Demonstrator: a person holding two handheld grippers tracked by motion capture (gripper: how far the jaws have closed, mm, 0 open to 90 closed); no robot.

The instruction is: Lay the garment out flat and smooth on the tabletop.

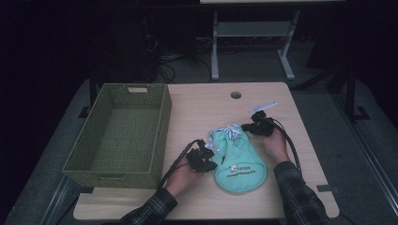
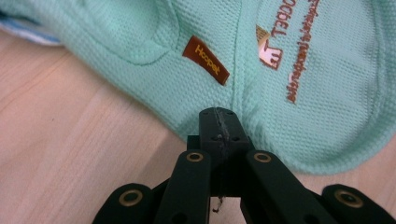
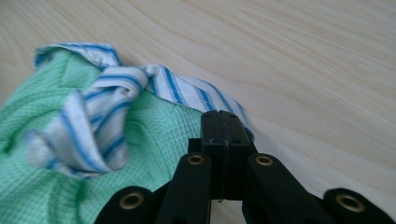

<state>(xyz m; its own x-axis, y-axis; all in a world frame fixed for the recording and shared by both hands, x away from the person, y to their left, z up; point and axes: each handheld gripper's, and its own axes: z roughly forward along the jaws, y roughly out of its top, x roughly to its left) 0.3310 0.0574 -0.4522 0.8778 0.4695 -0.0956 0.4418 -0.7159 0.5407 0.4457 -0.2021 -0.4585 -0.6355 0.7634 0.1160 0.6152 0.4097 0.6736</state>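
Left gripper (image 2: 218, 122) clamps garment (image 2: 261, 70) edge; right gripper (image 3: 224, 126) clamps striped collar (image 3: 182, 91).

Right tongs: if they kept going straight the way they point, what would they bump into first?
Probably the striped collar of the green shirt right at their tips; past it lies bare table.

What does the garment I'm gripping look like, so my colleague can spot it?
On the wooden table, right of the green woven basket, lies a small mint-green knit garment between the two grippers. It alone has a blue-and-white striped collar, a brown label and printed lettering.
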